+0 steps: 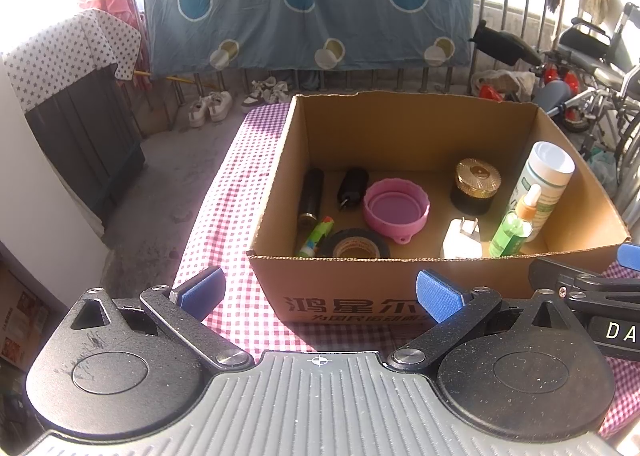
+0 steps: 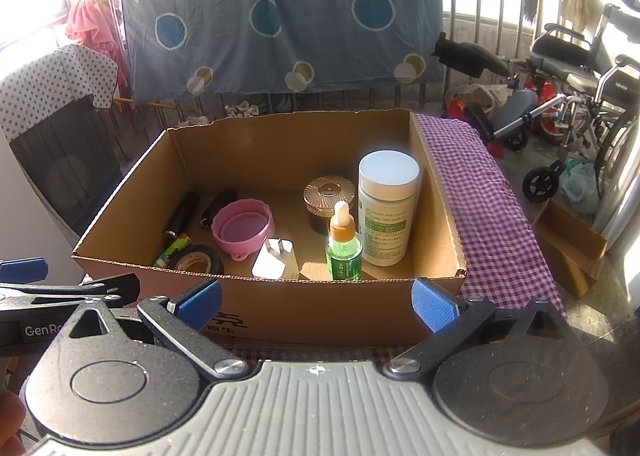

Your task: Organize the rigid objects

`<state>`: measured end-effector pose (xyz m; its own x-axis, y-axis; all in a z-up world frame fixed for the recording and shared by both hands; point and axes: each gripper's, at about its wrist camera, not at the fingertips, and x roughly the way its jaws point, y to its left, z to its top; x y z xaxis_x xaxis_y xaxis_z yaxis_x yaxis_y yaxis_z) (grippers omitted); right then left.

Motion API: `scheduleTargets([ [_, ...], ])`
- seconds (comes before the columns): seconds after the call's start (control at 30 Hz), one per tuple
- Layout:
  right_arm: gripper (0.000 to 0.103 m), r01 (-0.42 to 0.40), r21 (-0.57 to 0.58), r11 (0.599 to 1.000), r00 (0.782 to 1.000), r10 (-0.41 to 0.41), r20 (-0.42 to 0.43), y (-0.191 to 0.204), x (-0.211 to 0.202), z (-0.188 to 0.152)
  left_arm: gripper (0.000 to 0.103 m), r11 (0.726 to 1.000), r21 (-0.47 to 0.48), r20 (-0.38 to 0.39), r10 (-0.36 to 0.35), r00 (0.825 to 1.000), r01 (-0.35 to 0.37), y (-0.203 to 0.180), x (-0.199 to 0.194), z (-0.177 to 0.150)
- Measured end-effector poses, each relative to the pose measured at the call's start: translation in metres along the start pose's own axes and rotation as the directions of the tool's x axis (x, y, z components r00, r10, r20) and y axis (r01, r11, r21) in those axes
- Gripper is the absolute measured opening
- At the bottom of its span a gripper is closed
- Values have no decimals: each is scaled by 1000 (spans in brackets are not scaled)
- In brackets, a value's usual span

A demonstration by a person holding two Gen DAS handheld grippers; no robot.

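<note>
An open cardboard box [image 1: 400,288] [image 2: 280,312] stands on a checked cloth. Inside lie a pink collapsible cup [image 1: 396,208] [image 2: 243,226], a black tape roll [image 1: 356,246] [image 2: 198,258], a white plug adapter [image 1: 460,240] [image 2: 276,260], a green dropper bottle [image 1: 514,226] [image 2: 343,248], a white jar [image 1: 544,180] [image 2: 386,208], a gold-lidded jar [image 1: 476,184] [image 2: 329,196], two black cylinders [image 1: 312,192] and a green marker [image 1: 318,236]. My left gripper [image 1: 320,292] and right gripper [image 2: 316,304] are both open and empty, just in front of the box's near wall.
The checked cloth [image 1: 224,216] [image 2: 492,216] covers the table under the box. A blue sheet [image 1: 304,4] hangs on a railing behind. A wheelchair [image 2: 580,68] and a small cardboard box [image 2: 568,248] stand at the right. Shoes [image 1: 210,106] lie on the floor.
</note>
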<state>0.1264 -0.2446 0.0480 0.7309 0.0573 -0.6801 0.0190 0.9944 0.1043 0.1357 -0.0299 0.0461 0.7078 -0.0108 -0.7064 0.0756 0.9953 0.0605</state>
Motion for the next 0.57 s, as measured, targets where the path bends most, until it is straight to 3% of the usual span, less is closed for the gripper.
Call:
scheduleTargets([
  [0.57, 103, 1, -2, 1000, 1000, -1, 1, -2, -1, 0, 102, 1000, 3, 1, -2, 1000, 2, 0, 0, 0],
])
